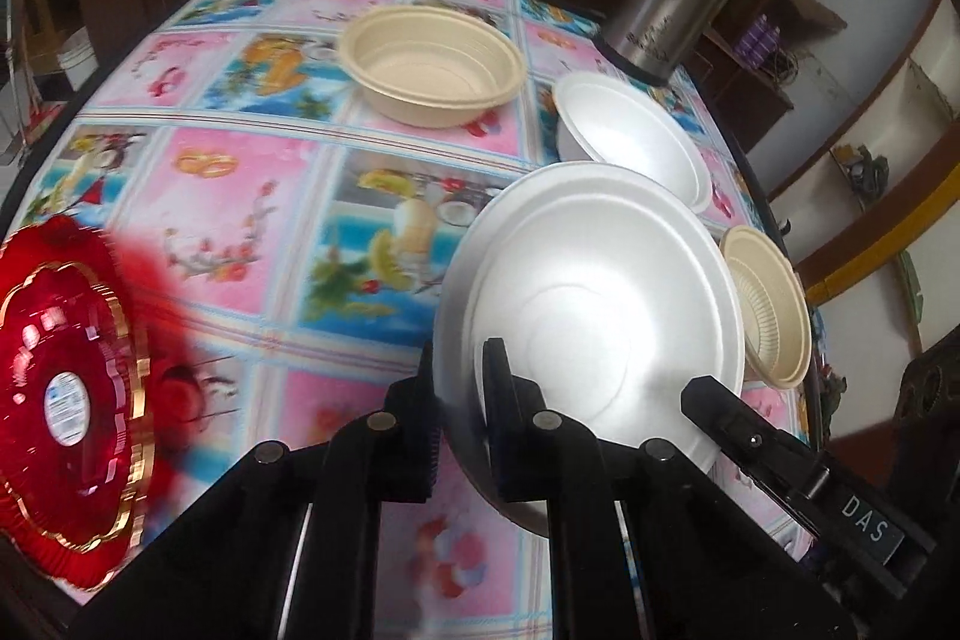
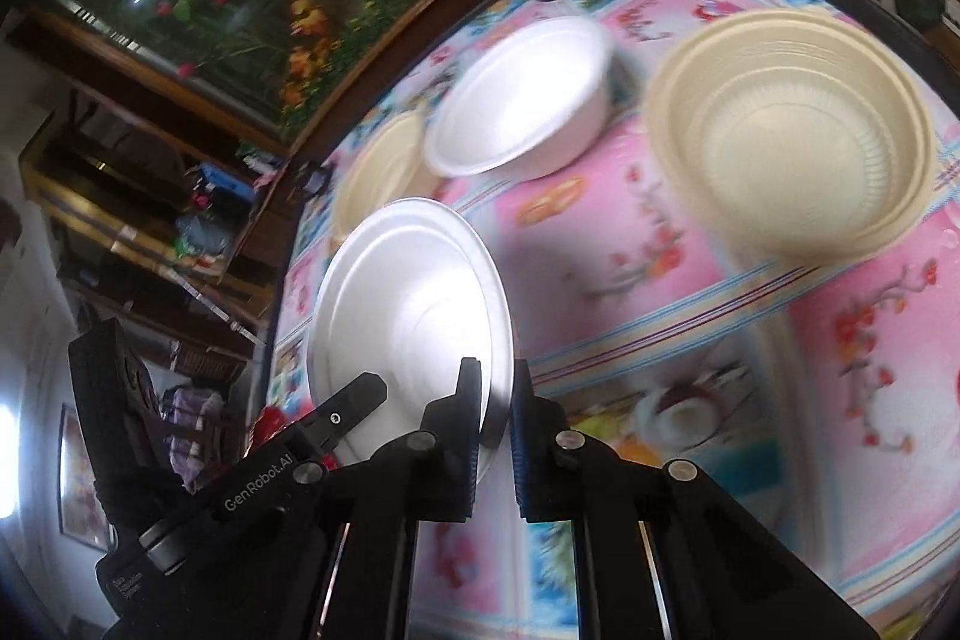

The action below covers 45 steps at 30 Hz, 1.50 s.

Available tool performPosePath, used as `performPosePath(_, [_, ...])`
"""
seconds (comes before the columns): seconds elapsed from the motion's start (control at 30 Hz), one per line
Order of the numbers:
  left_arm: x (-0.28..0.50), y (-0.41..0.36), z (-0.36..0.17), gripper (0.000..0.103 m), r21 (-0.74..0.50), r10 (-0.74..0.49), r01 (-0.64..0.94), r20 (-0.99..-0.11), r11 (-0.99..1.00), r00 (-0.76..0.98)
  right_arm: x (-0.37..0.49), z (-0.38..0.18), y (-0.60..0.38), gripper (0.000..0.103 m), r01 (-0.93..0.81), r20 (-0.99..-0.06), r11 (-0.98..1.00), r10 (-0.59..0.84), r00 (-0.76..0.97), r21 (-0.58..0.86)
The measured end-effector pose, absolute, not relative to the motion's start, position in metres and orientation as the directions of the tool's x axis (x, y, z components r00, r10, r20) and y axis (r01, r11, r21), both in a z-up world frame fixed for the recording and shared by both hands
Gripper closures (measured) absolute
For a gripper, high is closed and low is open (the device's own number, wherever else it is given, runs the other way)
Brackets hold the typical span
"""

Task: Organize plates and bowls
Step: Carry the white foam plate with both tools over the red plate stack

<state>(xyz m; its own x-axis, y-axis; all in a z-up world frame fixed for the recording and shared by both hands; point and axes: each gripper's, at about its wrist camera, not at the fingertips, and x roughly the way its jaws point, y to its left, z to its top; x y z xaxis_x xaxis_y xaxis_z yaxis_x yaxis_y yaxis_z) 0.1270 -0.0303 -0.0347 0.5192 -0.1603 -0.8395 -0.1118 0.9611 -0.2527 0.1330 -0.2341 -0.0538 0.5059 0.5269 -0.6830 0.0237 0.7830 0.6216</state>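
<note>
White plate (image 1: 594,292) tilted, both grippers' jaws clamped on rim

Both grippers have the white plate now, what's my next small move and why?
Probably carry the white plate toward the red plate to stack plates together. The left gripper and right gripper each pinch its rim, and it hangs tilted above the table, clear of the bowls.
</note>
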Motion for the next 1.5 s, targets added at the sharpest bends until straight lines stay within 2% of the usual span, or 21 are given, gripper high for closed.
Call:
performPosePath(0.7, [0.037,0.1,0.001,0.093,-0.307,-0.05,-0.293,-0.763,0.905,0.645,0.087,-0.004,-0.089,0.094,-0.274,-0.636,0.766,0.638,0.435,0.581])
performPosePath(1.5, [0.004,0.156,-0.009,0.093,-0.334,0.007,-0.397,-0.759,0.855,0.651,0.071,-0.003,-0.021,0.095,-0.383,-0.645,0.738,0.674,0.361,0.556])
